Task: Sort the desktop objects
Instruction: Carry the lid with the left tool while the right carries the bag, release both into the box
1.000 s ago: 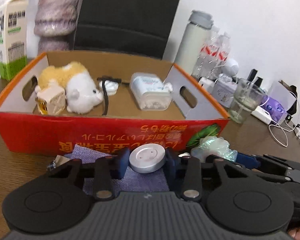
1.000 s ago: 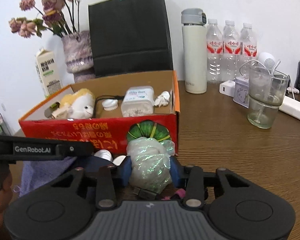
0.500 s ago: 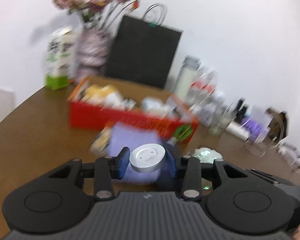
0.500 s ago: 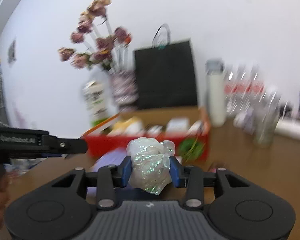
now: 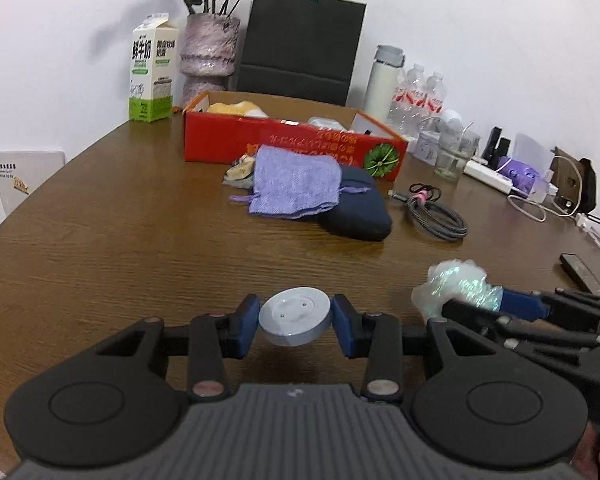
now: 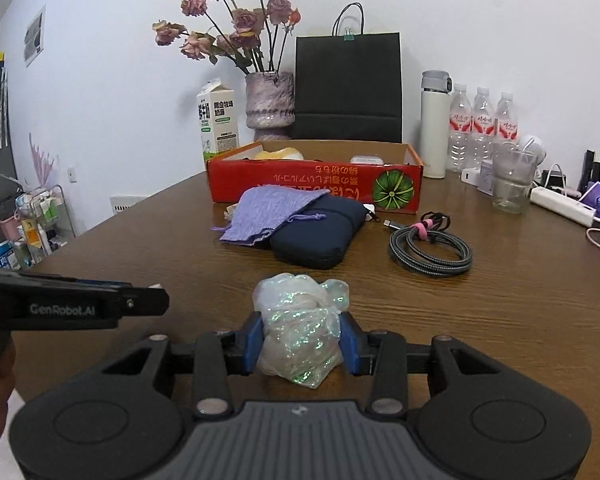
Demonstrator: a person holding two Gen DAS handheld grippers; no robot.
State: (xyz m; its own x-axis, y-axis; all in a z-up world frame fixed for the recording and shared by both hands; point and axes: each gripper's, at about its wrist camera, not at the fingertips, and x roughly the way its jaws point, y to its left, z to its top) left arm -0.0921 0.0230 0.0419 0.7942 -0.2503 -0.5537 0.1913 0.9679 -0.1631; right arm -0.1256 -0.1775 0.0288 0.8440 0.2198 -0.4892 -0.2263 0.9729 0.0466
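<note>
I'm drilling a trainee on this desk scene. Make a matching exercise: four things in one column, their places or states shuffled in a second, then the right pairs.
Things:
1. flat round silver metal disc
2. crumpled iridescent plastic bundle
3. lilac knitted drawstring pouch
4. coiled grey braided cable

Places or states:
A. lying partly on the dark navy fabric case
B. clamped in the right gripper
C. on the brown wooden table, right of the case
D. clamped in the left gripper

Pairs: 1-D, 2-B, 3-A, 4-C
</note>
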